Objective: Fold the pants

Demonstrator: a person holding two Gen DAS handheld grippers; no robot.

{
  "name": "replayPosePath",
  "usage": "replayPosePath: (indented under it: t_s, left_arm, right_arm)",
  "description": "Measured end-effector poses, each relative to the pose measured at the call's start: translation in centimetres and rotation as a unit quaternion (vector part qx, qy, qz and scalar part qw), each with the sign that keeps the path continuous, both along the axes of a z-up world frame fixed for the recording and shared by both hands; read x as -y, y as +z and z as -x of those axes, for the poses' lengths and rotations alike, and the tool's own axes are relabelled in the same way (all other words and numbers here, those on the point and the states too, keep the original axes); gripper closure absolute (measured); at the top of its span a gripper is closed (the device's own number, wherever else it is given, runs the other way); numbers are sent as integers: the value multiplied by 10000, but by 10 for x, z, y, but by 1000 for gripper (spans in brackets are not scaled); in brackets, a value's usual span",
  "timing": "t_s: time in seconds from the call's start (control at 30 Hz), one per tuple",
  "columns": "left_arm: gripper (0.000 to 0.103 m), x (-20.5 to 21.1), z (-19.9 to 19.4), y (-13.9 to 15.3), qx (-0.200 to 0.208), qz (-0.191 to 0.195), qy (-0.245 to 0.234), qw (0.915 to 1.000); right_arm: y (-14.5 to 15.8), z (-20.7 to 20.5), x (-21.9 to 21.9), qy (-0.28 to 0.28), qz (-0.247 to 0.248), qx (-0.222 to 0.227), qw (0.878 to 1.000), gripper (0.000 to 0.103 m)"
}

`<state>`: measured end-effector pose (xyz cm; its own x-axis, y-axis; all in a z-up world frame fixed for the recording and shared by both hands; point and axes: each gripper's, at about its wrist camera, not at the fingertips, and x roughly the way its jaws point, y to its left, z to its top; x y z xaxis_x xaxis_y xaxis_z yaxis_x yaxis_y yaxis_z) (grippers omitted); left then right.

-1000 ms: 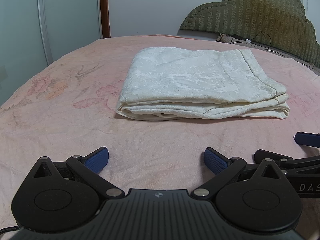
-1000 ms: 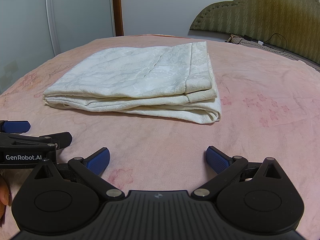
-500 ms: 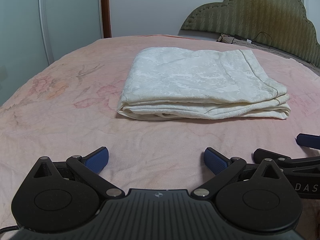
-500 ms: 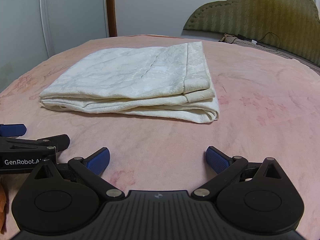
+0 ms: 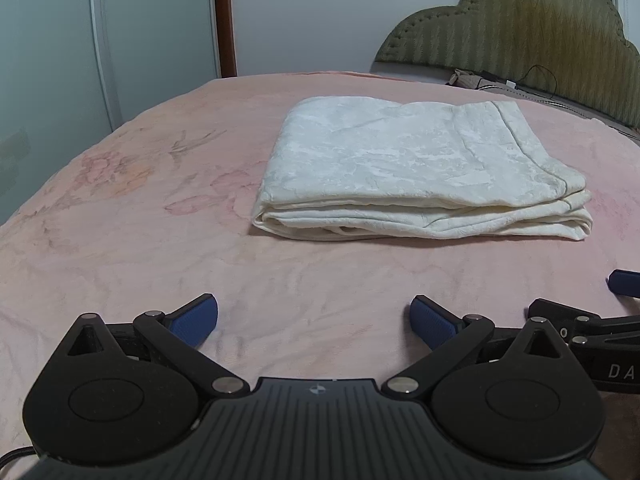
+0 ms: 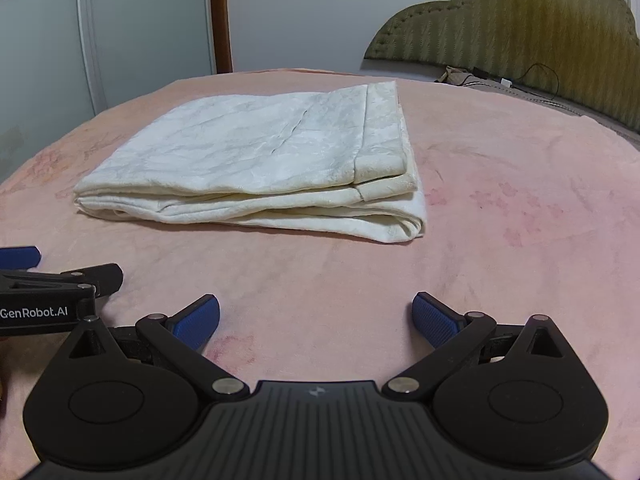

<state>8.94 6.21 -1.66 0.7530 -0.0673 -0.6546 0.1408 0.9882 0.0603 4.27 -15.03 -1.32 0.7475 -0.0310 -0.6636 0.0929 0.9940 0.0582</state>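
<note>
Both grippers rest low over the pink bedspread [image 5: 120, 240], side by side, the left gripper [image 5: 314, 318] and right gripper [image 6: 316, 316] spread wide and holding nothing. Ahead of both, well apart, lie the cream pants [image 5: 416, 172] in a layered rectangle; the folding looks finished.

Cream-white pants [image 5: 416, 168] lie flat on the pink bedspread [image 5: 120, 240], folded into a layered rectangle.

"GenRobot.AI" is printed in white on the left gripper [image 6: 20, 258]; "DA", cut off, is seen on the right gripper [image 5: 624, 284].
</note>
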Motion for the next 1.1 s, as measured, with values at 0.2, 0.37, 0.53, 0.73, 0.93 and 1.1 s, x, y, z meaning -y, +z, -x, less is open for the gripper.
replayPosePath:
  t_s: [0.2,0.37,0.53,0.73,0.93,1.1]
  left_arm:
    - [0,0,0,0,-15,33,7,10000]
    - [0,-1,0,-1,-20,57,4,10000]
    - [0,0,0,-1,-19,60,6,10000]
    - [0,0,1,-1,-20,63,7,10000]
    - [0,0,0,-1,-21,66,6,10000]
    - [0,0,0,-1,-21,66,5,10000]
  right_arm:
    - [-1,0,1,-5,-44,7,10000,0]
    - [-1,0,1,-4,-41,6,10000,0]
    - [-1,0,1,-4,-43,7,10000,0]
    - [0,0,1,-5,-51,11,10000,0]
    - [-1,0,1,-6,-51,11,10000,0]
    - [-1,0,1,-6,-53,11,10000,0]
